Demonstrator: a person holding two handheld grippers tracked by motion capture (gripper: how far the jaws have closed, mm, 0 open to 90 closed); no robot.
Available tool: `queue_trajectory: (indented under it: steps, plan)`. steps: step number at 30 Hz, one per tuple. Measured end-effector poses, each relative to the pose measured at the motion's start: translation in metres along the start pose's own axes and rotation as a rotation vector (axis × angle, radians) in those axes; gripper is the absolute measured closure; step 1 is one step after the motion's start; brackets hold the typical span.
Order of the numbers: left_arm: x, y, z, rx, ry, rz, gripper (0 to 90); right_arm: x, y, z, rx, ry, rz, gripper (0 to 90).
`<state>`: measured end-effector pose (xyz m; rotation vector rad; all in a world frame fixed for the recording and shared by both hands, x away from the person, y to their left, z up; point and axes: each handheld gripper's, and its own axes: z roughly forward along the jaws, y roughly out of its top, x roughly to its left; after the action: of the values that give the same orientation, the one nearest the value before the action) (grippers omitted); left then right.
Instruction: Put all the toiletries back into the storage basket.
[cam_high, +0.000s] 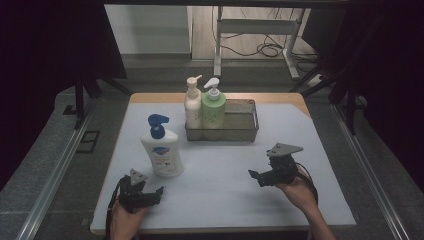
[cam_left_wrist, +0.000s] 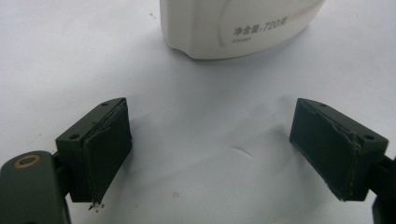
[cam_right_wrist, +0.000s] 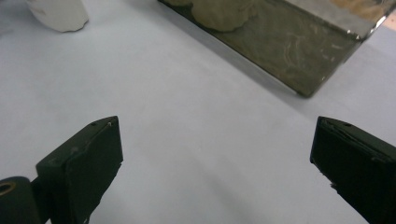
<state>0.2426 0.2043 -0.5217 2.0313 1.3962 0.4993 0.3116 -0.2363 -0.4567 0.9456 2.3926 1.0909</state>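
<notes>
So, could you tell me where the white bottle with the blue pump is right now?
In the high view, the white bottle with the blue pump stands upright, left of centre, just beyond the left gripper and in front of the tray.

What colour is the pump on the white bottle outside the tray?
Blue; the pump head shows best in the high view.

**Two pump bottles and floor clutter**

A cream bottle and a green bottle stand touching, well beyond the left tongs and right tongs, roughly midway between them. Farther off, a desk frame and cables sit on the floor.
</notes>
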Motion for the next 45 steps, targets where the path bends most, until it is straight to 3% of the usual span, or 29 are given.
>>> queue_trajectory:
  steps: [11,22,32,35,38,45]
  plan:
    - [0.003,0.003,-0.007,-0.028,0.012,-0.007,13.1,0.0,-0.031,0.0,0.033,0.001,0.037,2.6]
    - [0.006,0.004,-0.008,-0.03,-0.003,-0.016,13.4,0.001,-0.068,0.018,0.098,-0.014,0.053,3.2]
    - [0.016,0.01,-0.016,-0.055,-0.042,-0.053,14.1,0.001,-0.07,0.019,0.092,-0.016,0.061,3.2]
    - [0.019,0.015,-0.018,-0.059,-0.019,-0.057,28.2,0.0,-0.07,0.019,0.092,-0.016,0.061,3.2]
    - [0.025,0.018,-0.018,-0.068,-0.045,-0.084,45.2,0.0,-0.07,0.019,0.09,-0.016,0.062,3.1]
    - [0.034,0.02,-0.013,-0.027,-0.022,-0.062,61.0,0.0,-0.071,0.019,0.089,-0.015,0.063,3.1]
